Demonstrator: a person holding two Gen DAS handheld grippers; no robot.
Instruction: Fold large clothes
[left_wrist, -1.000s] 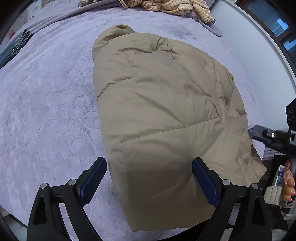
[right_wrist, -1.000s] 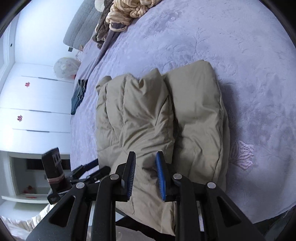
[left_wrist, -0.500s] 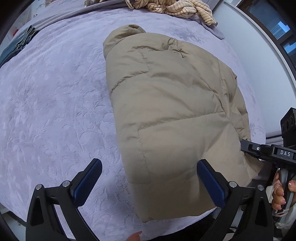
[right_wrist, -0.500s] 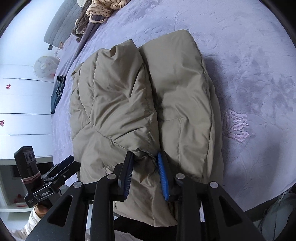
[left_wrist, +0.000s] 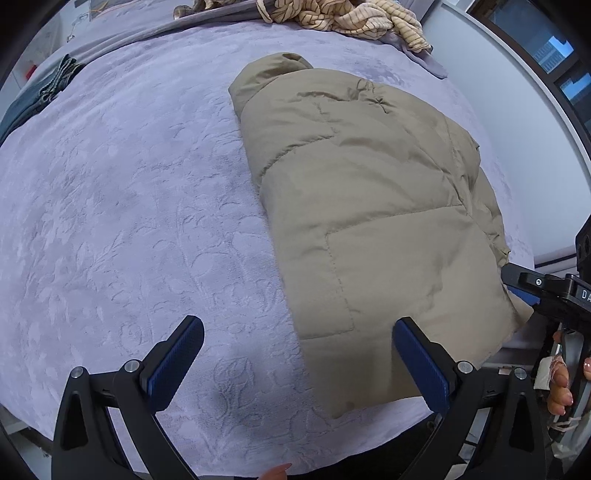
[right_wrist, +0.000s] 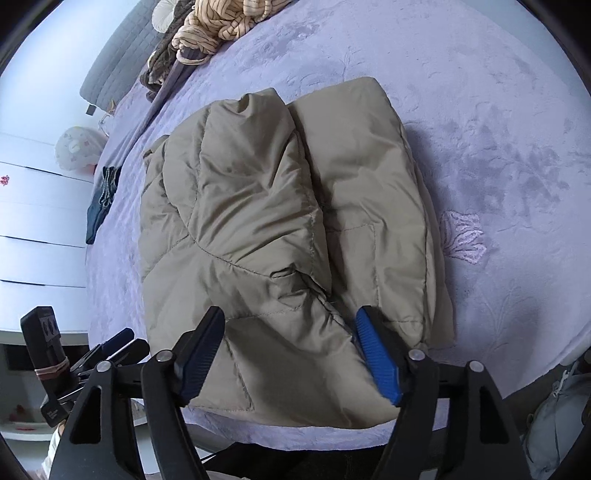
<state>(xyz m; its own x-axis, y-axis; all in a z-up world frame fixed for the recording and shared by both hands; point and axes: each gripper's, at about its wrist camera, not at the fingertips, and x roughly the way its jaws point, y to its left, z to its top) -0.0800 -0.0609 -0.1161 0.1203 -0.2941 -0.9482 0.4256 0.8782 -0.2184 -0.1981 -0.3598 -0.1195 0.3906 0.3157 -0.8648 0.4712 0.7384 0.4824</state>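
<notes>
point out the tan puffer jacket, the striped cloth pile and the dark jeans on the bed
tan puffer jacket (left_wrist: 369, 206): left wrist view, on the quilted middle panel.
striped cloth pile (left_wrist: 343, 14): left wrist view, on its bunched centre at the far bed edge.
dark jeans (right_wrist: 101, 199): right wrist view, on the folded denim's middle.

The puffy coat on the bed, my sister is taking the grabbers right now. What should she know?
Left gripper: open, holding nothing, over the coat's near-left corner.
Right gripper: open, holding nothing, over the near edge.
The tan coat lies on the purple blanket, both sides already folded in over the middle.
Left to do, probably: fold it in half lengthwise and press it flat.
</notes>
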